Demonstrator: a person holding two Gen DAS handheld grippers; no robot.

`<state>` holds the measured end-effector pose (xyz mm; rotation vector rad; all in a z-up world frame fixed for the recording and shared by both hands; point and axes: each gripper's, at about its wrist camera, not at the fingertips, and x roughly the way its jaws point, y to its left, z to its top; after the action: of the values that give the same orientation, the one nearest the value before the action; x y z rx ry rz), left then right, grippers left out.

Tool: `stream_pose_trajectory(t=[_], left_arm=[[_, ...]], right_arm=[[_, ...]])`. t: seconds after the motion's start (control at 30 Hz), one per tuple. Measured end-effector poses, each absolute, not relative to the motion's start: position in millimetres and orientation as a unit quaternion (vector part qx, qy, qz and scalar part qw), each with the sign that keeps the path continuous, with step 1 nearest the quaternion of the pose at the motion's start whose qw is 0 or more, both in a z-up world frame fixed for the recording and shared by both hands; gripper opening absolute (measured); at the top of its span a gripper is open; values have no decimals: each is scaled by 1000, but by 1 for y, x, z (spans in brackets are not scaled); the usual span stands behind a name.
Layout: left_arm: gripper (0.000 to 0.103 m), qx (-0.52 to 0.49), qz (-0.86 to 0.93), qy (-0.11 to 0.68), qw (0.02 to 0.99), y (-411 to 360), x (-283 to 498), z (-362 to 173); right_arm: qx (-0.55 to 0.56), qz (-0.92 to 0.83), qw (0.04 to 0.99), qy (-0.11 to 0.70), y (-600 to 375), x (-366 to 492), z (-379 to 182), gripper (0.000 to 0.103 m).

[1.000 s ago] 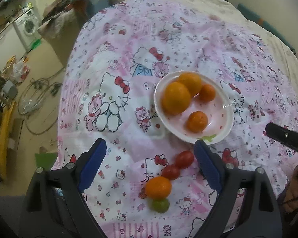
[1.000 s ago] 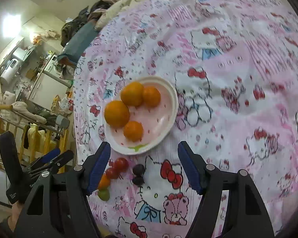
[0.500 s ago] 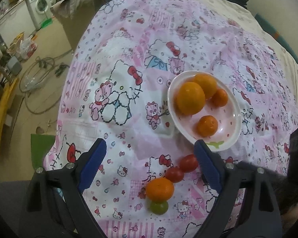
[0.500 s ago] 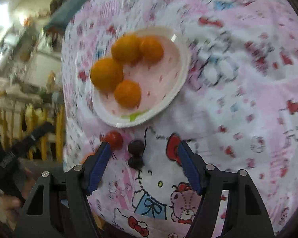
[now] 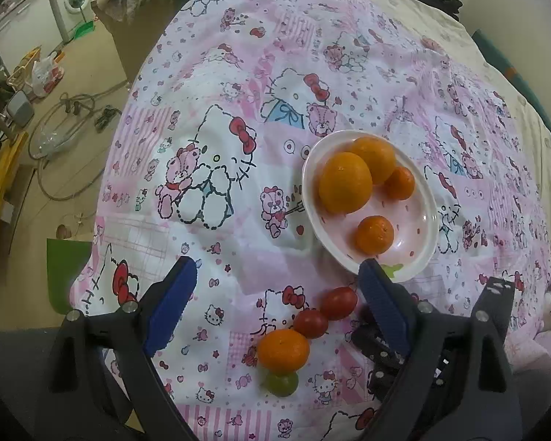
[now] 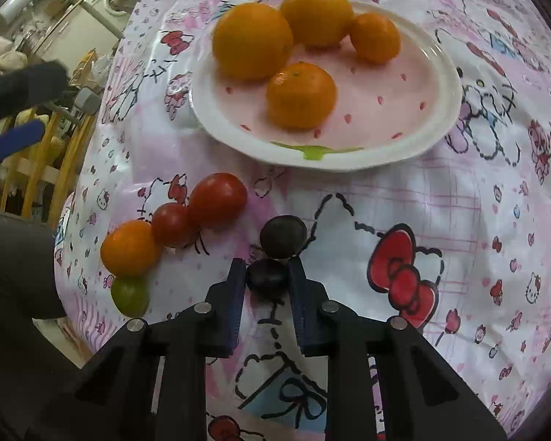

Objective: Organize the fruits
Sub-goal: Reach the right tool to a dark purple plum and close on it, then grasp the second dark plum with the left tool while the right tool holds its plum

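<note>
Right gripper [image 6: 267, 275] is pinching the nearer dark grape [image 6: 267, 275] down on the pink cartoon blanket [image 6: 459, 220], with the second dark grape [image 6: 283, 237] sitting just past it, touching. Left gripper [image 5: 275, 286] is hanging wide apart, gripping nothing, above the row of green grape [image 5: 282, 383], small orange [image 5: 283, 351] and two tomatoes [image 5: 325, 314]. The white plate [image 6: 404, 147] with four oranges is sitting farther back.

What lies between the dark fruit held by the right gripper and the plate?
In the right wrist view, a second dark fruit, then bare cloth, before the plate.
</note>
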<state>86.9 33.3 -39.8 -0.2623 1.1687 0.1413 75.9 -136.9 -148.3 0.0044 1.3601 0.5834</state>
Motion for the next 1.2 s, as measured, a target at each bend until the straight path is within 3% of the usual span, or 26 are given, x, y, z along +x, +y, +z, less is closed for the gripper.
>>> stream_pose_trajectory(t=[0.53,0.63,0.77,0.83,1.07,1.2], left_arm=[[88,-87,49,574,813,22,84,-56],[80,-68,5,582,810,-2,81,-60],[54,-40,-64,608,791,-48,79,-70],[49,-66,-79,640,762,-64,84,-81],[46,-104,-10,690,716,-89,102,-115],[36,-109,14,703,702,-93,104,-134]], right_arm=[[116,257,772,570,-205,86,-101,24],[155,233,788,548,-232,97,-84,24],[195,208,793,538,-263,103,-76,24],[216,199,795,531,-276,107,-72,24],[250,188,803,507,-306,107,-61,24],[268,189,800,502,-317,106,-58,24]])
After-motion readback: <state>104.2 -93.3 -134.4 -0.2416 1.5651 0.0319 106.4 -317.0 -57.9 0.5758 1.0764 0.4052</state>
